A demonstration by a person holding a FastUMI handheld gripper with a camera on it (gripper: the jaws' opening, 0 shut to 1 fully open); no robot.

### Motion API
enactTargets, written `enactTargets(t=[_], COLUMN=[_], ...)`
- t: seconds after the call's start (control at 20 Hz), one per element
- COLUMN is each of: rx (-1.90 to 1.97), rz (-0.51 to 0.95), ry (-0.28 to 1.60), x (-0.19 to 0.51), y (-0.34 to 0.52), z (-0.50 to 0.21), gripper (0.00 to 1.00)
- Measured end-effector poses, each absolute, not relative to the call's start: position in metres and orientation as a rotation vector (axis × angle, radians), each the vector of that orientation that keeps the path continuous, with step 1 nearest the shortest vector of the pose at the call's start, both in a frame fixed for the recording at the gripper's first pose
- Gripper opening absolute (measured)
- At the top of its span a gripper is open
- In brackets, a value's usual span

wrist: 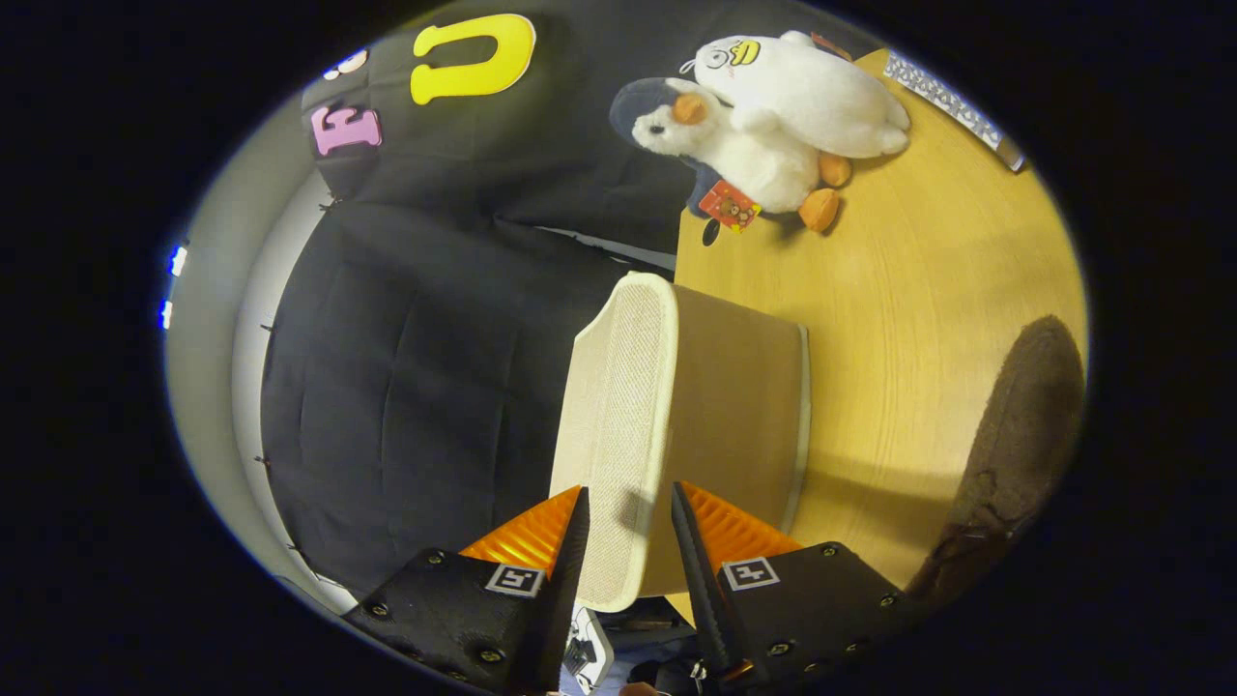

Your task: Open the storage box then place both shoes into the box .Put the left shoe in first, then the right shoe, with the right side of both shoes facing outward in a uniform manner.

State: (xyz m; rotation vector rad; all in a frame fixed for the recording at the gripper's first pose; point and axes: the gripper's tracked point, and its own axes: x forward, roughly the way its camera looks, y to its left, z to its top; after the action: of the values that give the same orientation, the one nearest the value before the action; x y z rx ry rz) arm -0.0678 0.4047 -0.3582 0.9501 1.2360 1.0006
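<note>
a: where's the box [715, 425] right now?

b: on the wooden table [918, 290], seen sideways because the tool is rolled over. its pale woven lid [618, 435] sits between the fingers of the gripper [628, 527].

a: clamped on it?

b: the fingers stand on either side of the lid's edge, close in, but whether both actually press on it i cannot tell. one side seems to have a small gap.

a: how would it handle, do you think?

b: it looks like fabric over thin board, so light and a bit floppy, probably giving under a squeeze rather than cracking. the woven face should offer decent friction. i'd judge the lid's rim near the box's front is the place to hold, since it is thin enough to fit between the fingers.

a: and the shoes?

b: a dark brown fuzzy shoe [1024, 435] lies on the table beyond the box's far side, apart from it. i can't make out a second one.

a: anything else near?

b: two plush penguins [773, 116] at the back of the table, well away from the box.
</note>
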Motion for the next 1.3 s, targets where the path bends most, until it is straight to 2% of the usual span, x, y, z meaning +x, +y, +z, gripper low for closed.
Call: enactTargets(t=[0.2,0.25,0.3,0.4,0.9,1.3], rx=[1.019,1.027,1.021,0.98,0.768,0.492], rz=[1.015,1.028,1.036,1.089,1.108,1.211], ry=[1.255,1.256,1.251,1.222,1.143,1.066], x=[-0.065,-0.063,-0.061,-0.068,-0.063,-0.079], y=[0.412,0.409,0.401,0.41,0.446,0.576], z=[-0.358,-0.354,-0.349,-0.339,-0.246,-0.171], gripper=[0.52,0.39,0.16,0.06,0.06,0.06])
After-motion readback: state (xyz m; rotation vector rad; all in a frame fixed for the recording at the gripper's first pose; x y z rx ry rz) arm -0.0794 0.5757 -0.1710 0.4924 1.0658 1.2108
